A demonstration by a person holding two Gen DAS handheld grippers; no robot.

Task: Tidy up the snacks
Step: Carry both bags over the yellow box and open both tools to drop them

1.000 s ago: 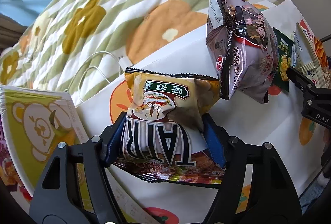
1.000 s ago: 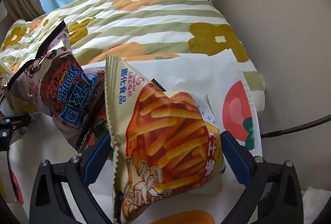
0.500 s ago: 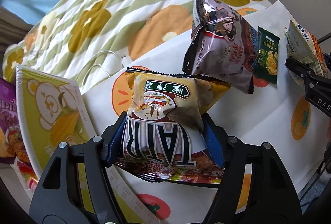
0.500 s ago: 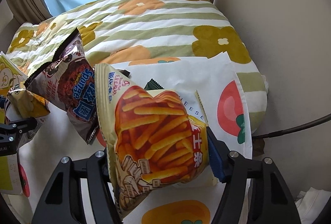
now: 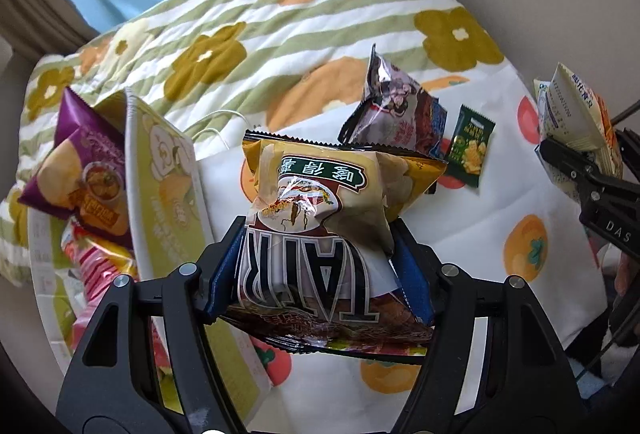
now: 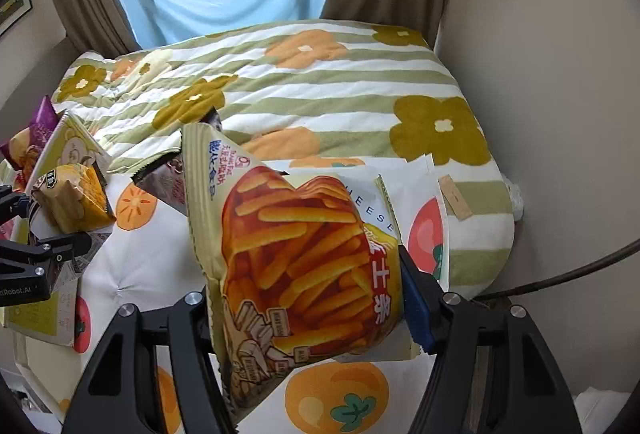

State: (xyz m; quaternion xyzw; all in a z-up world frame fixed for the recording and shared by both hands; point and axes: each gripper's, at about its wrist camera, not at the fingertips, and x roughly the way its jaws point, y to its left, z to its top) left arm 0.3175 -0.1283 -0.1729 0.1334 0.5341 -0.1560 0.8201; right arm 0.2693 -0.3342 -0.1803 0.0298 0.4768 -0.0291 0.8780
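Bed with green-striped flower quilt (image 6: 320, 81) under white fruit-print cloth (image 5: 500, 209). My left tool (image 5: 320, 274) clamps a tan-brown crinkly snack bag (image 5: 320, 218), held above the cloth. My right tool (image 6: 308, 298) clamps a cream bag printed with orange sticks (image 6: 296, 254), also off the cloth. Small dark-green packet (image 5: 470, 147) lies beside a silver-brown foil bag (image 5: 396, 109).
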